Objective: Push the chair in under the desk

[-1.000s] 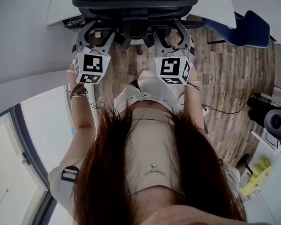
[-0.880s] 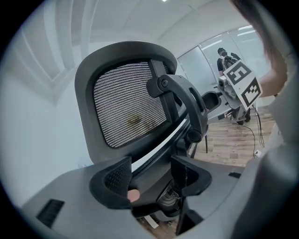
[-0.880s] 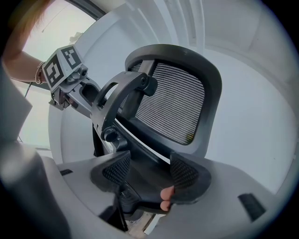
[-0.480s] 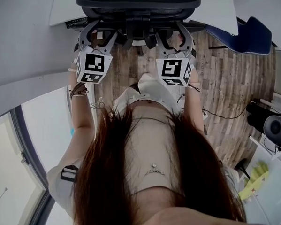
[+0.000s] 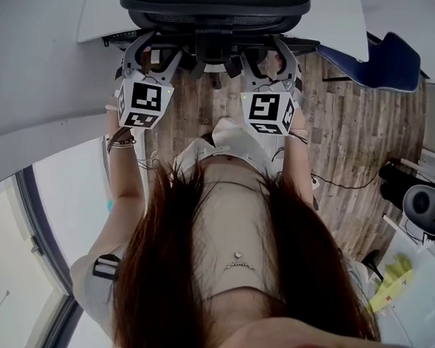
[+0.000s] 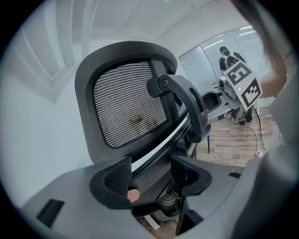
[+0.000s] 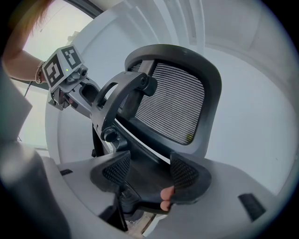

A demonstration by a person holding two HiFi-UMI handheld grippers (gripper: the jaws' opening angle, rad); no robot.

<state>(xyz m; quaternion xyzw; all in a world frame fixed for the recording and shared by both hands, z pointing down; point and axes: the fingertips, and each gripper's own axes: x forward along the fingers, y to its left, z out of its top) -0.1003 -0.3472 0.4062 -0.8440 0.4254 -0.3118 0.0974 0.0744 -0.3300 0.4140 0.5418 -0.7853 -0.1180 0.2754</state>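
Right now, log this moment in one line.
phase: push | left gripper: open, at chair back | right gripper: open, at chair back | chair: at desk edge

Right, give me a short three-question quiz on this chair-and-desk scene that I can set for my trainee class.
1. True or false: the left gripper has its fingers shut tight together.
2. The chair has a backrest panel of: A) mesh, B) leather, C) wood.
3. In the head view, which white surface lies just beyond the chair?
Key: 1 false, the fingers stand apart at the chair's back; 2 A; 3 the desk.
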